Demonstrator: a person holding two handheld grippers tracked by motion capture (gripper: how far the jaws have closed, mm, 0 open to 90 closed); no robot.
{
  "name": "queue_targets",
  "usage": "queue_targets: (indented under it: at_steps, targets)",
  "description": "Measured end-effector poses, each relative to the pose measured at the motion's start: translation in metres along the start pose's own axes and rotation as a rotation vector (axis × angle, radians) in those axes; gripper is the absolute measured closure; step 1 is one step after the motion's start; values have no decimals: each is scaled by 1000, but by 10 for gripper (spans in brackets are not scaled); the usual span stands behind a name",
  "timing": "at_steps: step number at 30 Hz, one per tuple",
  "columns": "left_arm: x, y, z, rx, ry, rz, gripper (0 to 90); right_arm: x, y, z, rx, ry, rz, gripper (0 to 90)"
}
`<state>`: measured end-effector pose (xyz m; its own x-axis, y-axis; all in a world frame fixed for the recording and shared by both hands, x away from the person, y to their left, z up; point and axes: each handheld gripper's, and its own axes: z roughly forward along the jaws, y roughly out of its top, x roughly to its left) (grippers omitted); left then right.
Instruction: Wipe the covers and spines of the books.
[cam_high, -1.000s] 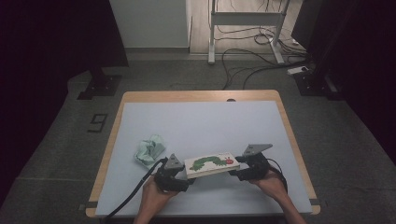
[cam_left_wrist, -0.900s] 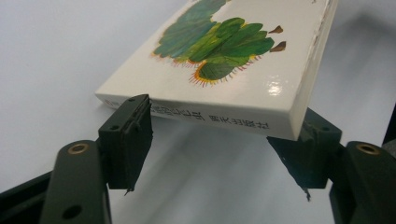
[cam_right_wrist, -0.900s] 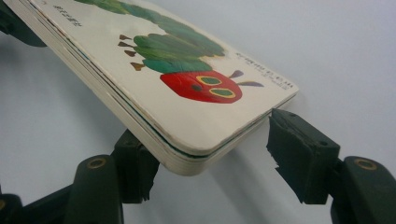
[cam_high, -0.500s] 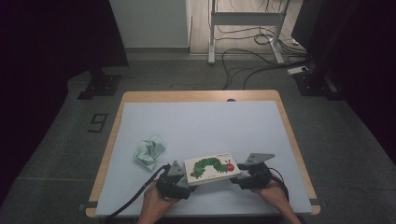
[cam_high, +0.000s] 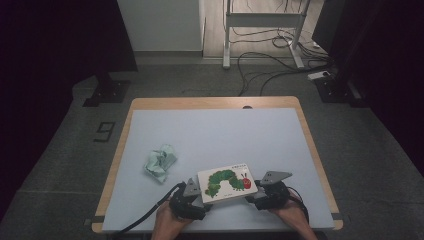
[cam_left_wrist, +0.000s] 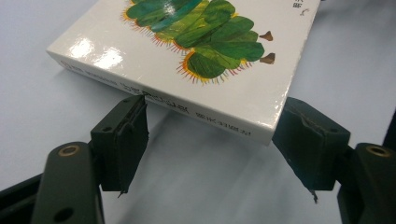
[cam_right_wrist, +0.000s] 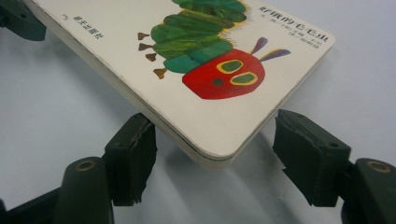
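While both grippers' fingers (cam_left_wrist: 122, 140) part, the book (cam_high: 227, 182) lies flat (table).

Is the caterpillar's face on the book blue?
No, in the right gripper view the caterpillar's face on the book is red, with yellow-rimmed green eyes.

The book (cam_high: 227, 183) lies near my edge of the table (cam_high: 215, 103) — my left gripper (cam_high: 196, 196) at its left end, my right gripper (cam_high: 260, 194) at its right; the crumpled paper (cam_high: 160, 162) sits left of the book.
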<state>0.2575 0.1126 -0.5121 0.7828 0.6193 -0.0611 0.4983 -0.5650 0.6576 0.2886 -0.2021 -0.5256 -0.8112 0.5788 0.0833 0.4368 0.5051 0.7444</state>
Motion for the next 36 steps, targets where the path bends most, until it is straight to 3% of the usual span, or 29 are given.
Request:
queue_targets:
  at_steps: [5,9,19,27,36]
  targets:
    - [1,-2,7,37,35,23,304,3,-4,4,2,2,-14,262]
    - [3,-1,7,35,40,28,295,1,-4,4,-21,18,10,273]
    - [4,-7,5,15,46,33,262,3,-6,5,-29,-2,-3,290]
    - [9,-6,4,20,23,53,303,7,-6,6,-25,-34,-28,313]
    - [21,-2,5,20,16,61,379,7,-2,10,-25,-51,-22,333]
